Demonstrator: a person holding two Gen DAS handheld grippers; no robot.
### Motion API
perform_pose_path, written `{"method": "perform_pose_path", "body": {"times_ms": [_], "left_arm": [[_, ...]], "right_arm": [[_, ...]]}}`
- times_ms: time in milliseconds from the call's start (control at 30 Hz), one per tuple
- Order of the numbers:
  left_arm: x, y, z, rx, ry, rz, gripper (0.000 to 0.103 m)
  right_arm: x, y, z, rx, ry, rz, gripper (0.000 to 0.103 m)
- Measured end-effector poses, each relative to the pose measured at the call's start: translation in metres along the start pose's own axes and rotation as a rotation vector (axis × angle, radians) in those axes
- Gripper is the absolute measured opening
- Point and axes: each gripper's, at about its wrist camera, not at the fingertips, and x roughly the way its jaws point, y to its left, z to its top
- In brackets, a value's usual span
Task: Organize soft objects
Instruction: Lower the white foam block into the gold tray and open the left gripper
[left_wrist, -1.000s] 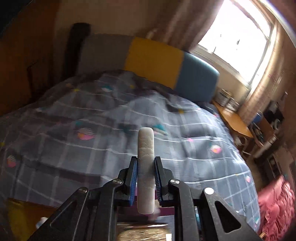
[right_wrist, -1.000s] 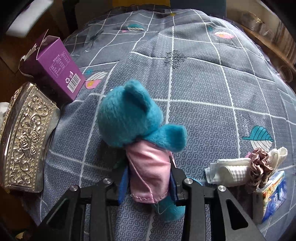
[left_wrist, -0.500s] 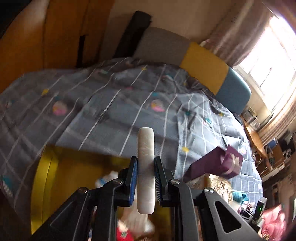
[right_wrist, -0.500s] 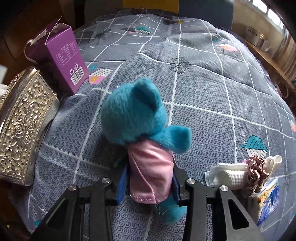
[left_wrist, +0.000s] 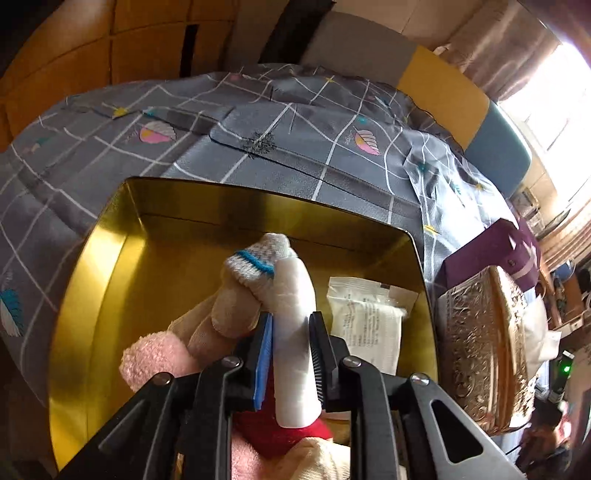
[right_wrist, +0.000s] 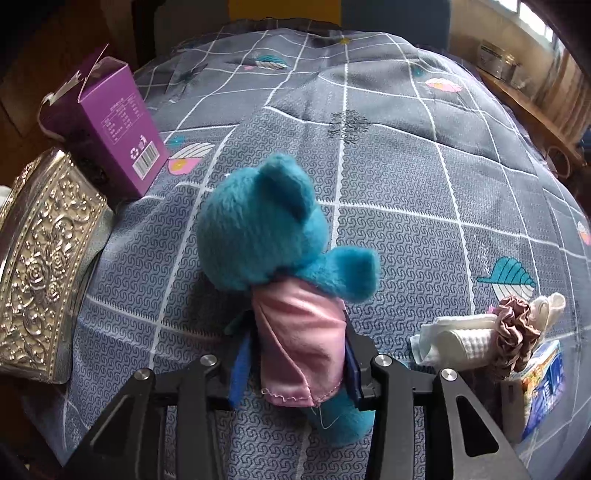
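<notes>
- Right now the left gripper (left_wrist: 291, 354) holds a white foam roll (left_wrist: 295, 343) between its pads; the jaws have just been easing apart, narrow, pads at the roll's sides.
- Its long axis runs from 6 to 12 o'clock in the left wrist view, the far end tilted slightly toward 11.
- It hangs over the gold tin (left_wrist: 85, 280), which holds a striped sock (left_wrist: 258, 258) touching the roll's tip at 11 o'clock, pink plush (left_wrist: 159, 362) at 9, and a white packet (left_wrist: 369, 325) at 3.
- An embossed silver box (left_wrist: 480, 347) and a purple carton (left_wrist: 491, 251) sit beside the tin at 3 o'clock on the grey bedspread (left_wrist: 258, 122).
- The right gripper (right_wrist: 295, 362) clasps a teal plush bear (right_wrist: 266, 225) by its pink skirt, jaws just opening; head points to 11 o'clock.
- A white cloth (right_wrist: 458, 339) and brown scrunchie (right_wrist: 513, 332) lie at 4 o'clock.
</notes>
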Motion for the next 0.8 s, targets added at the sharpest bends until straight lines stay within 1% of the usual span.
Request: {"method": "perform_pose_path", "body": {"times_ms": [33,67,200,300,400,467,567,800], "left_arm": [[-0.002,-0.001,-0.003,0.007,-0.012,0.014,0.024],[-0.004,-0.001,-0.005,0.014,-0.017,0.024,0.027],[-0.005,-0.006,-0.014,0.031,-0.036,0.063,0.031],[-0.013,-0.009,-0.02,0.041,-0.067,0.102,0.033],[-0.022,-0.015,-0.026,0.042,-0.095,0.113,0.037],[-0.027,-0.019,-0.029,0.058,-0.11,0.115,0.039],[-0.034,-0.026,-0.032,0.066,-0.121,0.099,0.039],[-0.057,-0.042,-0.041,0.108,-0.174,0.079,0.04]], "right_arm": [[0.0,0.0,0.0,0.0,-0.002,-0.002,0.043],[0.0,0.0,0.0,0.006,-0.004,-0.002,0.043],[0.001,0.001,-0.001,0.009,-0.009,-0.007,0.045],[0.002,0.005,-0.002,-0.006,-0.015,-0.028,0.045],[0.002,0.007,-0.002,-0.004,-0.018,-0.035,0.045],[0.003,0.011,-0.003,-0.019,-0.023,-0.048,0.045],[0.002,0.013,-0.004,-0.02,-0.027,-0.054,0.045],[0.001,0.014,-0.007,-0.026,-0.037,-0.061,0.044]]}}
